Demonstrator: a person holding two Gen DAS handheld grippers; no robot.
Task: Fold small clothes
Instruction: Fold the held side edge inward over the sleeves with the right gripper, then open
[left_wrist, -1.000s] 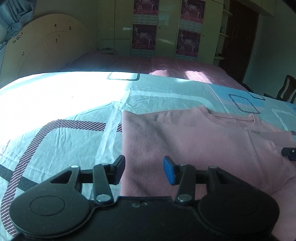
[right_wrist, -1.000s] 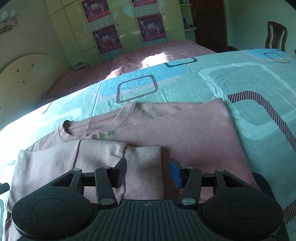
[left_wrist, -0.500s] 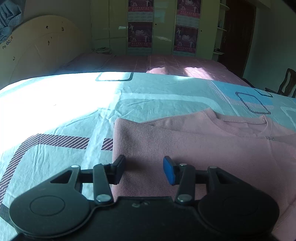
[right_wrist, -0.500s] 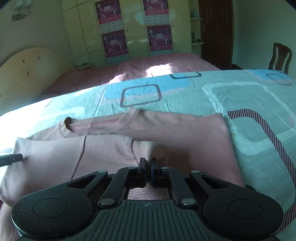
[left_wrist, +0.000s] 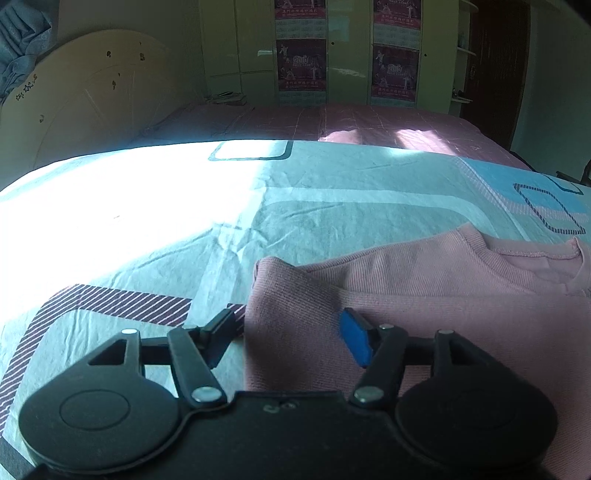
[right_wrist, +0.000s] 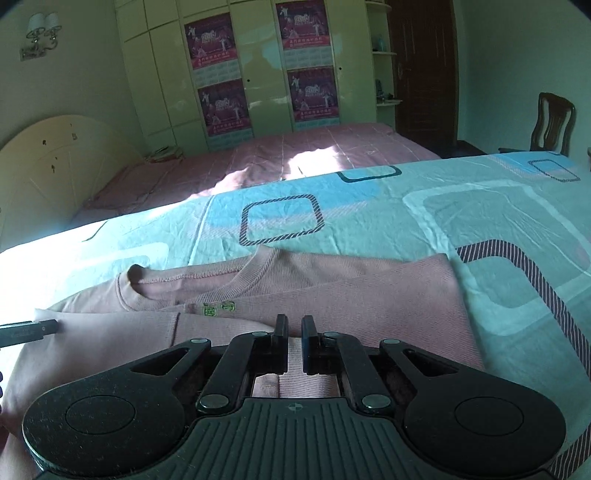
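A pink sweater (left_wrist: 443, 314) lies flat on the patterned bedsheet (left_wrist: 295, 206), neckline toward the far side. My left gripper (left_wrist: 288, 338) straddles the sweater's left edge with its jaws opening. One finger rests over the sheet, the blue pad (left_wrist: 354, 341) over the cloth, and neither pad presses on it. In the right wrist view the sweater (right_wrist: 369, 295) has a sleeve folded across its front. My right gripper (right_wrist: 294, 332) is shut on that sleeve's cuff, with a strip of pink cloth showing between the fingers. A left gripper finger (right_wrist: 29, 330) pokes in from the left edge.
The sheet (right_wrist: 480, 221) spreads wide around the sweater, sunlit at the left. Behind it is a second bed with a pink cover (left_wrist: 369, 122) and a cream headboard (left_wrist: 92, 103). Wardrobe doors with posters (right_wrist: 258, 74) line the back wall, and a wooden chair (right_wrist: 552, 122) stands at the right.
My right gripper went from open over the folded sleeve to shut on its cuff. My left gripper slid over to the sweater's left edge, dropped lower, and its jaws widened.
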